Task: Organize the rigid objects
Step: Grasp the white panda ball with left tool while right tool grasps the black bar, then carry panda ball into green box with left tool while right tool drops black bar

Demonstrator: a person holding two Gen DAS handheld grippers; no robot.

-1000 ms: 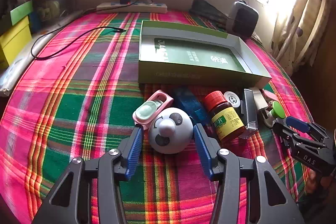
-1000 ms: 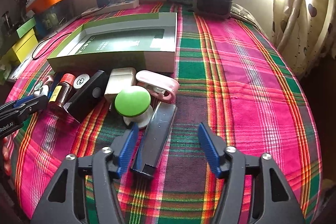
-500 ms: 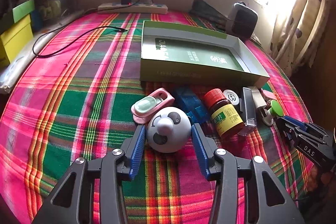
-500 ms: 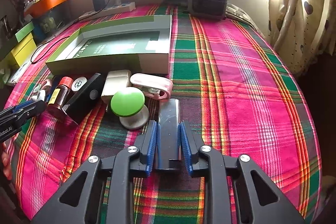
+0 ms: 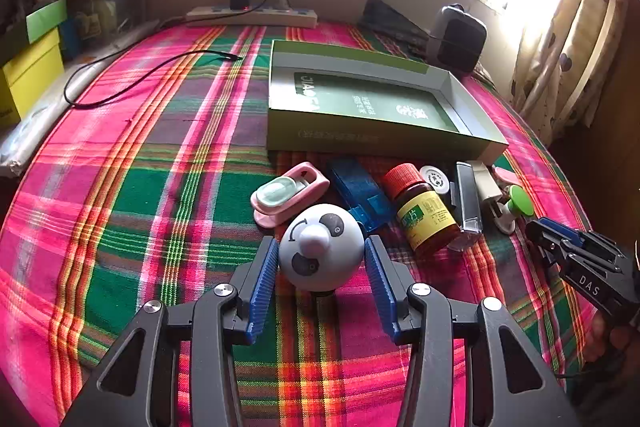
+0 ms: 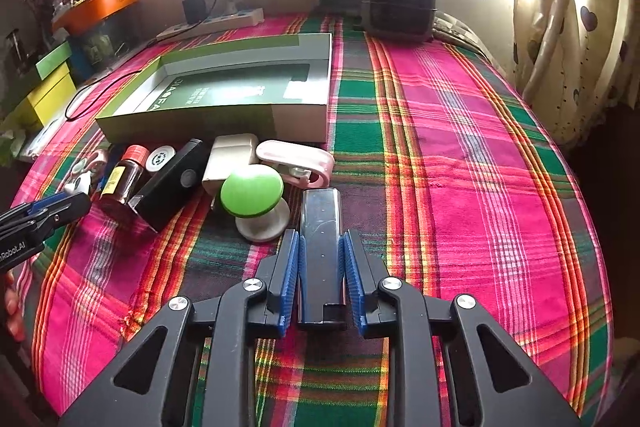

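Now right gripper [image 6: 322, 279] clamps the dark bar [image 6: 321, 239], ready to lift toward the green box [image 6: 224, 95] at 11 o'clock; left gripper [image 5: 321, 283] brackets the panda ball [image 5: 320, 251], jaws wide, barely touching.

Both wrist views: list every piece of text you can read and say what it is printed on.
"DAS": white letters on the right gripper, seen from the left wrist view.
"Robot.AI": on the left gripper, cut off at the frame edge.
"JIA FA", roughly, with an emblem mid-word: inside the green box.
Smaller characters inside the box and on its front wall: too blurred.
Yellow label on the brown bottle: characters not legible.
Round white cap: marking too small.
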